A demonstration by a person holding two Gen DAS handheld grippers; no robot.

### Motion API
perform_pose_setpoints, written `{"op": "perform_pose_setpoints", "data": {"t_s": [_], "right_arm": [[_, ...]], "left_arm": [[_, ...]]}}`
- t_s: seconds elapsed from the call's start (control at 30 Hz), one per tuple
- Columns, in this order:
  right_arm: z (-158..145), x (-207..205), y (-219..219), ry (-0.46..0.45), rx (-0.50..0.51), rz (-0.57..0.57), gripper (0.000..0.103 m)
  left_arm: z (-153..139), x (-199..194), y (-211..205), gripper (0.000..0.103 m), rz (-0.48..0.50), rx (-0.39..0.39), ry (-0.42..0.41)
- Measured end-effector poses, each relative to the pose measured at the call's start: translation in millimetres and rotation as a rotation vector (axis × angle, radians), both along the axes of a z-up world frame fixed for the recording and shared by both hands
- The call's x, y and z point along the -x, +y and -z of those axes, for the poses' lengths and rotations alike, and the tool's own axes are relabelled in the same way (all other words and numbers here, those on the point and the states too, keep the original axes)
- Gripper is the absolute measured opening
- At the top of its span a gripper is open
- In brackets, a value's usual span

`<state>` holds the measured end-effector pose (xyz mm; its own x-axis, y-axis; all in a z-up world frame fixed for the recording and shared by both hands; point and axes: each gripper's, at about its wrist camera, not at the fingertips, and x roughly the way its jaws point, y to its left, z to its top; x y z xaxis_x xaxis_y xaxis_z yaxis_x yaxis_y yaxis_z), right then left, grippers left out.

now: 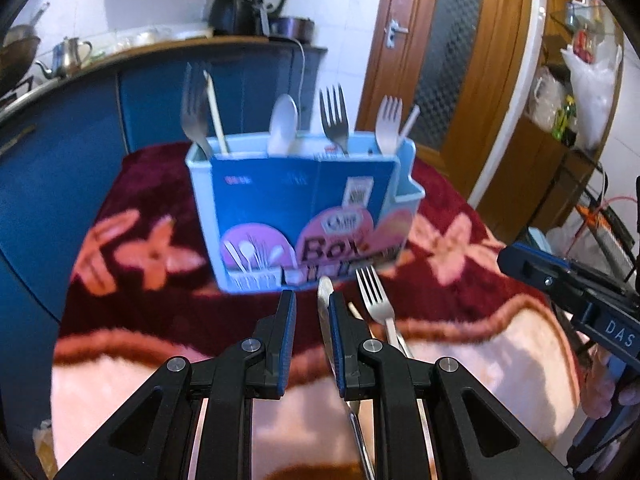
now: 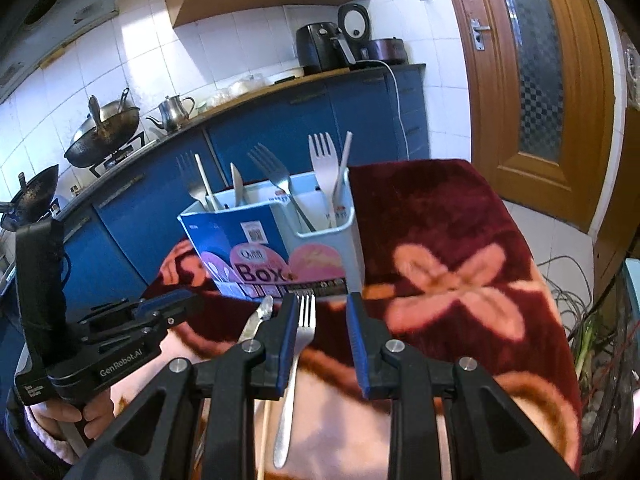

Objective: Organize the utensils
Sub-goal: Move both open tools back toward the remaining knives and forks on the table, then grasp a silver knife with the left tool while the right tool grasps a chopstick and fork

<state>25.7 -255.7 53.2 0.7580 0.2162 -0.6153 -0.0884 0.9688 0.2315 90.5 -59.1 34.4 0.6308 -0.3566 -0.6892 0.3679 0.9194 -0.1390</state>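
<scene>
A light blue utensil box [image 1: 304, 208] with a printed "Box" label stands on the blanket, holding forks, a spoon and chopsticks; it also shows in the right wrist view [image 2: 280, 240]. A table knife [image 1: 326, 320] lies between my left gripper's open fingers, close to the right finger. My left gripper [image 1: 312, 312] is open over it. A metal fork [image 2: 298, 352] lies on the blanket between my right gripper's open fingers, near the left one; it shows in the left view too [image 1: 376, 300]. My right gripper [image 2: 322, 320] is open. A chopstick [image 2: 264, 432] lies beside the fork.
A red and pink flowered blanket [image 2: 460, 280] covers the table. Blue kitchen cabinets [image 2: 280, 128] with woks, a kettle and an air fryer stand behind. A wooden door [image 2: 540, 80] is at the right. Cables and a rack [image 2: 592, 320] sit past the table's right edge.
</scene>
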Motion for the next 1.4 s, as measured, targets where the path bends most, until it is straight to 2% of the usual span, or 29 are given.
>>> {"op": "perform_pose_setpoints", "data": {"t_s": [0.23,0.4,0.57,0.7,0.9,0.97,1.0,1.07,1.2,1.4], "right_arm": [[6,5,-5,0.017,-0.009,0.002,0.028],[10,6,-9,0.027,-0.011,0.009,0.029],[14,6,-13,0.036,-0.015,0.016,0.029],[17,6,-15,0.043,-0.016,0.018,0.029],[21,5,-17,0.057,-0.017,0.027,0.029],[21,5,-17,0.06,-0.017,0.027,0.029],[22,6,-16,0.061,-0.015,0.025,0.029],[21,5,-14,0.064,-0.011,0.024,0.029],[21,6,-9,0.07,-0.006,0.019,0.029],[23,3,2,0.092,-0.005,-0.004,0.029]], "left_arm": [[23,-8,-14,0.017,0.046,-0.029,0.121],[34,-11,-21,0.017,0.045,-0.071,0.163],[40,-16,-26,0.017,0.048,-0.088,0.189],[48,-27,-30,0.017,0.05,-0.084,0.242],[48,-34,-31,0.017,0.075,-0.049,0.262],[47,-35,-31,0.011,0.086,-0.03,0.263],[47,-34,-31,0.005,0.095,-0.02,0.261],[48,-34,-30,0.004,0.097,-0.013,0.261],[46,-29,-25,0.002,0.091,0.009,0.235],[32,-21,-2,0.002,0.033,0.074,0.18]]}}
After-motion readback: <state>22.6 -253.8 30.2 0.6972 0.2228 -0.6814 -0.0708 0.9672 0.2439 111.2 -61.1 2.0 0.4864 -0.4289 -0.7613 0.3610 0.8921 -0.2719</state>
